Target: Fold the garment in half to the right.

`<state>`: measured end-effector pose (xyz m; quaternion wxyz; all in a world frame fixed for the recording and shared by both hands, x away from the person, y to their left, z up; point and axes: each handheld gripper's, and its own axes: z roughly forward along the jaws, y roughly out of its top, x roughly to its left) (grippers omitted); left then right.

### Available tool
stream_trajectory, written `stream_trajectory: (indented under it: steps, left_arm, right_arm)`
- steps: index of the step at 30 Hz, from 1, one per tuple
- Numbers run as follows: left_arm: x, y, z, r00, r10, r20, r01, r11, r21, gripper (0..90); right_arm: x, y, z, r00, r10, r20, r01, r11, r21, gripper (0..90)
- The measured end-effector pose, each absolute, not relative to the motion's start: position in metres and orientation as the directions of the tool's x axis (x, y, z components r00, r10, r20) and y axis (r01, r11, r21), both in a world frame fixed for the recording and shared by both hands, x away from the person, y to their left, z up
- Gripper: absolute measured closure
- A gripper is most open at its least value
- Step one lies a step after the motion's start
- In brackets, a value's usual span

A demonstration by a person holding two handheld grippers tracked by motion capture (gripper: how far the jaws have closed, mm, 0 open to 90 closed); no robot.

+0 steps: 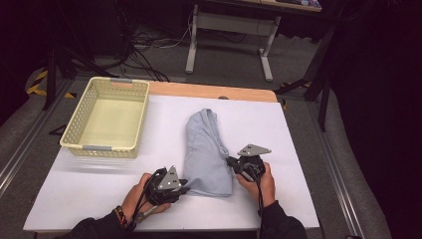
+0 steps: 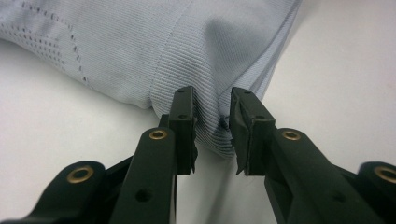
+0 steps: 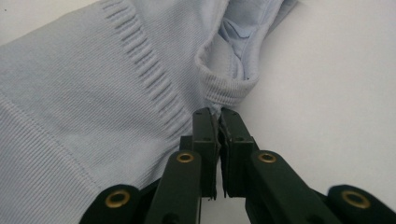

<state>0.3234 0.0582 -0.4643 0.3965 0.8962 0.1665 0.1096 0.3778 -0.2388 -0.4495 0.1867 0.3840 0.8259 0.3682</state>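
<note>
Both hands come in from the bottom edge, so starting left: left gripper (image 1: 185, 188) sits at the near-left corner of the pale blue knit top (image 1: 206, 152), and in the left gripper view its jaws stand a bit apart with the ribbed hem bunched between them, pads not really squeezing it. That top lies folded lengthwise in the middle of the white table (image 1: 89, 199), near end almost at the hands. Right gripper (image 1: 232, 162) is on the top's right edge, jaws pressed together and pinching a thin bit of fabric by the ribbed cuff. Way off at the far left corner there's a cream plastic basket (image 1: 107, 119), well apart from the top
</note>
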Motion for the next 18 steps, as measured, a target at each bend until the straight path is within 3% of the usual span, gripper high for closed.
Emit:
stream_trajectory:
  steps: [9, 18]
  left_arm:
    - [0.323, 0.059, -0.464, 0.922, 0.379, 0.075, 0.206, -0.648, 0.733, 74.7]
    - [0.328, 0.051, -0.441, 0.921, 0.383, 0.073, 0.154, -0.530, 0.834, 85.2]
  right_arm:
    - [0.374, -0.236, -0.457, -0.632, 0.775, -0.013, 0.525, 0.440, 0.728, 85.5]
    - [0.376, -0.238, -0.458, -0.636, 0.772, 0.015, 0.533, 0.425, 0.731, 85.8]
